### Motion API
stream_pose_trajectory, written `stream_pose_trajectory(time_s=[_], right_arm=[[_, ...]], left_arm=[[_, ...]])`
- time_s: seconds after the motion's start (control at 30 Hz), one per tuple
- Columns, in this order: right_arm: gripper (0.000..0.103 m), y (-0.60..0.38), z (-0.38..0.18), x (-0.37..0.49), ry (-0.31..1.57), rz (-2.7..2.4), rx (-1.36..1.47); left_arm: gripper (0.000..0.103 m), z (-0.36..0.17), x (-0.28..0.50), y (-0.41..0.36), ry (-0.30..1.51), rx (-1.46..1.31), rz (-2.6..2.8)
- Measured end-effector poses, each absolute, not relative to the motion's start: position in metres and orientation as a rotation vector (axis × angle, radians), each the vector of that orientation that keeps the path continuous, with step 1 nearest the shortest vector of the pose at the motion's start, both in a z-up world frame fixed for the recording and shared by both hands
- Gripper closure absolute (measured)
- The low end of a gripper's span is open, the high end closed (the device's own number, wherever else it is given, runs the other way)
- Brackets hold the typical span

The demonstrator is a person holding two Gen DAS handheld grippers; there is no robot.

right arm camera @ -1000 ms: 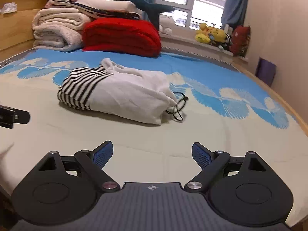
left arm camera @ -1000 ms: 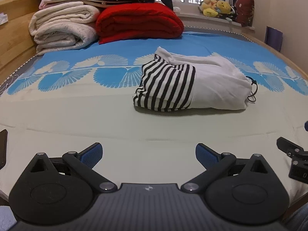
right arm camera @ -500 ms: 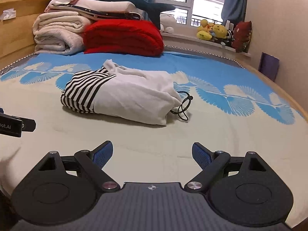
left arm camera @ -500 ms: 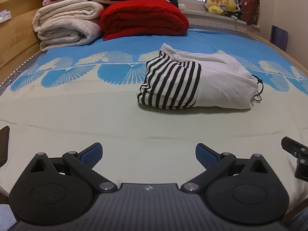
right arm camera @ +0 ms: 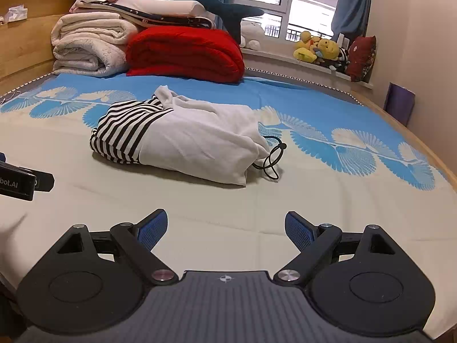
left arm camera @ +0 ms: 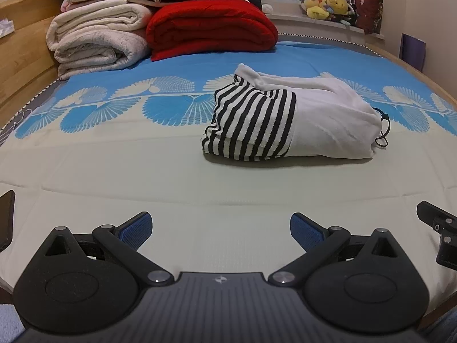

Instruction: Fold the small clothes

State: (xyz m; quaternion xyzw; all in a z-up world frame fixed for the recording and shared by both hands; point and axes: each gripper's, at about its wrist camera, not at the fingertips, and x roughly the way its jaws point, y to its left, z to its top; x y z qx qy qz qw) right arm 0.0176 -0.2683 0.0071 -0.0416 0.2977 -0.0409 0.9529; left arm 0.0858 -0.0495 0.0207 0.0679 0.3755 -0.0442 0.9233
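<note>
A folded white garment with a black-and-white striped part (left arm camera: 288, 121) lies on the bed, a black drawstring at its right end. It also shows in the right wrist view (right arm camera: 182, 138). My left gripper (left arm camera: 220, 230) is open and empty, low over the near beige part of the sheet, well short of the garment. My right gripper (right arm camera: 225, 228) is open and empty, also near the bed's front edge. Part of the right gripper (left arm camera: 440, 228) shows at the right edge of the left wrist view; part of the left gripper (right arm camera: 20, 181) shows at the left edge of the right wrist view.
Folded white blankets (left arm camera: 97, 45) and a red blanket (left arm camera: 211, 28) are stacked at the head of the bed, with a plush shark (right arm camera: 200, 0) on top. Stuffed toys (right arm camera: 322, 50) sit on the windowsill. A wooden bed frame (right arm camera: 414, 131) runs along the right.
Both grippers have tilted or dropped slightly, so the garment sits lower and nearer in both views. The garment itself has not moved. Both grippers stay open.
</note>
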Motion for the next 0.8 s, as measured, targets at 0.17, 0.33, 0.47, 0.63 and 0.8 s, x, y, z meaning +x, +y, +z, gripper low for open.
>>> stream_pose_trajectory(time_s=[0.17, 0.33, 0.47, 0.63, 0.8], right_arm=[[0.013, -0.2675, 0.0061, 0.0179, 0.61, -0.077, -0.092], [0.013, -0.2672, 0.0059, 0.0175, 0.611, -0.077, -0.091], [0.013, -0.2671, 0.0059, 0.0176, 0.61, -0.076, -0.094], [0.013, -0.2667, 0.006, 0.0175, 0.61, -0.077, -0.095], [0.013, -0.2661, 0.0059, 0.0174, 0.609, -0.076, -0.097]], left_arm=[[0.0, 0.0197, 0.0864, -0.0494, 0.772, 0.144, -0.092], [0.0, 0.0192, 0.0865, -0.0488, 0.774, 0.144, -0.09], [0.0, 0.0191, 0.0865, -0.0486, 0.774, 0.145, -0.089], [0.0, 0.019, 0.0865, -0.0487, 0.775, 0.146, -0.09], [0.0, 0.0188, 0.0868, -0.0488, 0.775, 0.146, -0.089]])
